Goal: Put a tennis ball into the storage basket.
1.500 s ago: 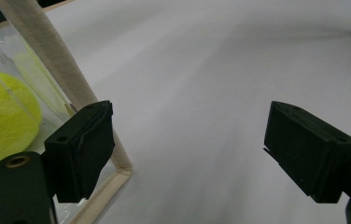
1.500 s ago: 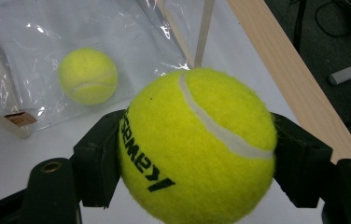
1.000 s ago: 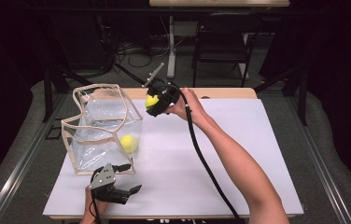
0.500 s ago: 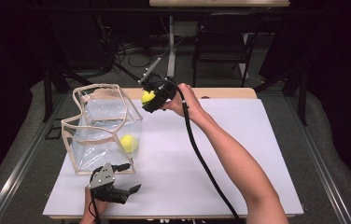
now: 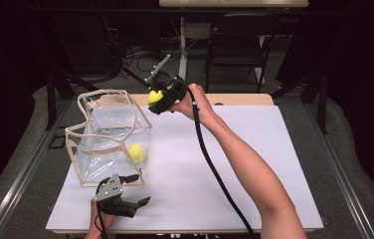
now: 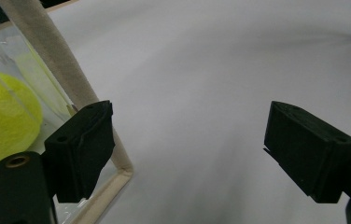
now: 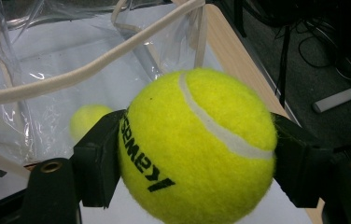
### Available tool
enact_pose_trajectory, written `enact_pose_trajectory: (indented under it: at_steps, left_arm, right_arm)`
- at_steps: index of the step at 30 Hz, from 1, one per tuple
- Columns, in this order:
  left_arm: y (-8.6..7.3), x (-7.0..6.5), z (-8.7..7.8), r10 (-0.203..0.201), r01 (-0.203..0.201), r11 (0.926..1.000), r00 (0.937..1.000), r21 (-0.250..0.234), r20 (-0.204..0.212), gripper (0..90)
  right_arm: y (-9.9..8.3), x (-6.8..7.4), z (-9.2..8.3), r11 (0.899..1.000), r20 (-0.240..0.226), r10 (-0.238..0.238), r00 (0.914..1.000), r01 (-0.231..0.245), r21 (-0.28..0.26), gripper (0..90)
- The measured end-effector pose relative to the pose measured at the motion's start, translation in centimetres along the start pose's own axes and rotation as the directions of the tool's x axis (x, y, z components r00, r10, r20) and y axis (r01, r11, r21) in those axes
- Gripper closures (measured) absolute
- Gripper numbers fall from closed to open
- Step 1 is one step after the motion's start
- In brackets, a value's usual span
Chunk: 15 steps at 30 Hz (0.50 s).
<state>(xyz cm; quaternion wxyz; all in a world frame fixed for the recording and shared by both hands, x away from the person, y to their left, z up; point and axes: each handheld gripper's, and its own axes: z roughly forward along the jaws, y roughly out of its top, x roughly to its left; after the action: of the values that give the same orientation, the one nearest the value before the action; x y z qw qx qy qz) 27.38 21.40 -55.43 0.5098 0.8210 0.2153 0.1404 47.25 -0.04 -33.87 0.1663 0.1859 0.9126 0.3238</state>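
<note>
Right tool (image 5: 159,98) clenched on tennis ball (image 7: 197,144), held beside rim of clear bag (image 5: 109,142). Carry ball over opening, clear of strap, then release; second ball (image 5: 137,153) probably inside. Left tool (image 5: 138,203) released, low on counter (image 5: 234,169).

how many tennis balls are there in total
2. One tennis ball is clamped in the right gripper, raised beside the clear bag's rim. The second ball lies inside that bag, on its floor near the front right corner.
</note>
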Motion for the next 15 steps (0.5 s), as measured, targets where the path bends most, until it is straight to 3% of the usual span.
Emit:
enact_pose_trajectory:
  at_steps: [15]
  left_arm:
    - [0.0,0.0,0.0,0.003,-0.003,1.0000,1.0000,-0.004,-0.004,16.1]
  right_arm:
    - [1.4,0.4,-0.3,0.999,0.010,-0.004,0.9999,0.005,-0.038,26.6]
